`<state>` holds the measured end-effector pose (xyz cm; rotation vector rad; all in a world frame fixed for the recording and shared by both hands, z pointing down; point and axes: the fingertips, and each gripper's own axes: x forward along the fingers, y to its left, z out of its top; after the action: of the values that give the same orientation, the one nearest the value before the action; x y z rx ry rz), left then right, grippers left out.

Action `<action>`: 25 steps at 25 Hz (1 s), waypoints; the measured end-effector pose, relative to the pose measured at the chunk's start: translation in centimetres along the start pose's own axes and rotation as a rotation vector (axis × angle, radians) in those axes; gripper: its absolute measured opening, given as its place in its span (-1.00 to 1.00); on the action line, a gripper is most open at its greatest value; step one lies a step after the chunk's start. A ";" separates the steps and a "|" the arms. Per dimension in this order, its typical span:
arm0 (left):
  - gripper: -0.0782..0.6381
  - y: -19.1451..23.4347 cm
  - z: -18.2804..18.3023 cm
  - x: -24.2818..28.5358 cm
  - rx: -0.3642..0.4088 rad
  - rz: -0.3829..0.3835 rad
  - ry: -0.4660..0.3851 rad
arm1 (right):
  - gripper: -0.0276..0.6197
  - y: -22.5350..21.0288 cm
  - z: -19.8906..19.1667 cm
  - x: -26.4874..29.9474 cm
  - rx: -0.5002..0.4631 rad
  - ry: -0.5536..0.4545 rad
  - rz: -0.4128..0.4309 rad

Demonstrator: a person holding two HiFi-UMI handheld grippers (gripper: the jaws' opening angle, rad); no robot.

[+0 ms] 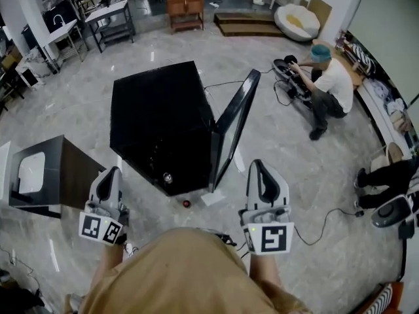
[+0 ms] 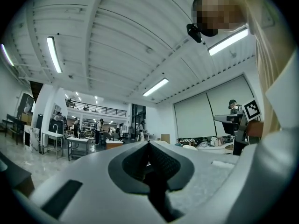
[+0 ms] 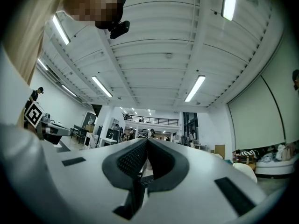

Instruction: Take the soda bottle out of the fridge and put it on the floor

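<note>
Tan shirt (image 1: 190, 273); left tongs (image 1: 114, 171), right tongs (image 1: 257, 164) white, black ribbed pads (image 2: 164, 164), black-white marker cubes (image 1: 101, 229).

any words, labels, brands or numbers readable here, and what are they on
No words, numbers or brand names can be read in any view.
Cube on the left gripper: a black and white square marker, a pattern, no letters.
Cube on the right gripper: the same kind of marker.
Black fridge: no label shows.
</note>
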<state>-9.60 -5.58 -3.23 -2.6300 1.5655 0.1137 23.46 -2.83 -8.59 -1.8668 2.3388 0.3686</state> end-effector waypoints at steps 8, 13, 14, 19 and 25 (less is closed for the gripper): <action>-0.77 2.3 -0.3 -1.1 -0.017 0.061 0.009 | -0.91 0.9 -1.0 1.1 -0.021 0.095 0.000; -0.78 2.7 -0.8 -1.7 -0.006 0.068 0.022 | -0.91 0.9 -1.5 0.5 -0.029 0.131 -0.007; -0.78 2.9 -1.0 -1.8 -0.010 0.069 0.025 | -0.91 1.0 -1.5 0.6 -0.032 0.135 -0.007; -0.78 4.0 -1.5 -2.2 -0.028 0.080 0.037 | -0.91 2.2 -2.3 0.7 -0.068 0.182 0.016; -0.78 4.6 -0.8 -2.8 -0.008 0.084 0.036 | -0.91 2.9 -1.7 0.9 -0.069 0.184 0.017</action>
<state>-14.92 -5.39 -2.32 -2.5863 1.6909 0.0782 20.53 -3.54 -6.84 -1.9926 2.4903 0.2937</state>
